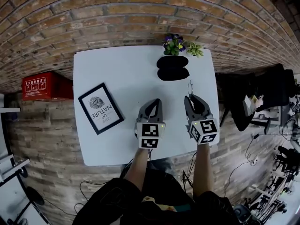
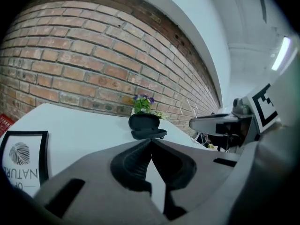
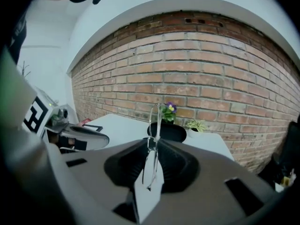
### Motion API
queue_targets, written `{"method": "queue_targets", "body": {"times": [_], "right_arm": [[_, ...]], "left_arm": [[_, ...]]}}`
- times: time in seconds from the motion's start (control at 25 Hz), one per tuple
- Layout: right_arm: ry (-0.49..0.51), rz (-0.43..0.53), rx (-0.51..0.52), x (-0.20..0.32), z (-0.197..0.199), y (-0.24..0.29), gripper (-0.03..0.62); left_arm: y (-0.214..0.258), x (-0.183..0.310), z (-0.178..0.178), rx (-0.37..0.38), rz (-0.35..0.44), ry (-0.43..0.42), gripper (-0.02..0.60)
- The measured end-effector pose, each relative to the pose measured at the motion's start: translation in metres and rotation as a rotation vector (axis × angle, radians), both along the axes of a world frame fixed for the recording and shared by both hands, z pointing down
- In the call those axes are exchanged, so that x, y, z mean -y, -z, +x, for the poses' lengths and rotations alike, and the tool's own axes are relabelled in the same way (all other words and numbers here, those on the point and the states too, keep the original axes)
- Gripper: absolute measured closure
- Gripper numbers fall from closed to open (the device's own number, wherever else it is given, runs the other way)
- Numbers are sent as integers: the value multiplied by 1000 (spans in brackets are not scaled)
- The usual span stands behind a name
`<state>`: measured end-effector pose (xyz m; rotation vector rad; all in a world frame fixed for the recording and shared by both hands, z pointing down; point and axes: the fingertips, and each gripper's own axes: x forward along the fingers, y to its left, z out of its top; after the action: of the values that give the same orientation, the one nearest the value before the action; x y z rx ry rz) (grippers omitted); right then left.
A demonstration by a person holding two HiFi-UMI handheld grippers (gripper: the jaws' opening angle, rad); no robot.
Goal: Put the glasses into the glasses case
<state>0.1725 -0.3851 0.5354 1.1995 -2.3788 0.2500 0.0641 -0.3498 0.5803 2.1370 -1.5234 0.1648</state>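
The black glasses case (image 1: 172, 68) lies open at the far side of the white table (image 1: 117, 69), in front of a pot of purple flowers (image 1: 174, 43). My right gripper (image 1: 190, 99) is shut on the thin wire-framed glasses (image 1: 190, 88), which stick out past its fingertips toward the case. In the right gripper view the glasses (image 3: 155, 121) stand on edge between the pads, with the case (image 3: 168, 132) straight ahead. My left gripper (image 1: 154, 103) is beside it, shut and holding nothing. In the left gripper view its tips (image 2: 151, 142) meet, short of the case (image 2: 145, 125).
A black-framed print (image 1: 101, 108) lies on the table's left half. A small green plant (image 1: 195, 49) stands at the far right corner. A red box (image 1: 44, 86) sits off the table to the left. Dark furniture and cables (image 1: 262, 97) are on the right.
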Motion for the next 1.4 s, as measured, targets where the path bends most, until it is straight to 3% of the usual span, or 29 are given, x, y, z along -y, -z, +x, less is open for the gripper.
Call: {"method": "queue_targets", "body": {"times": [1.12,1.4], "right_arm": [[512,109,-598,79,-41,-41,522],[694,137,-751,94,-56,-59,522]], "left_arm": [[-19,35,-7,-12,-25,52,572],[-27,42,-16,-14,-26,94,572]]}}
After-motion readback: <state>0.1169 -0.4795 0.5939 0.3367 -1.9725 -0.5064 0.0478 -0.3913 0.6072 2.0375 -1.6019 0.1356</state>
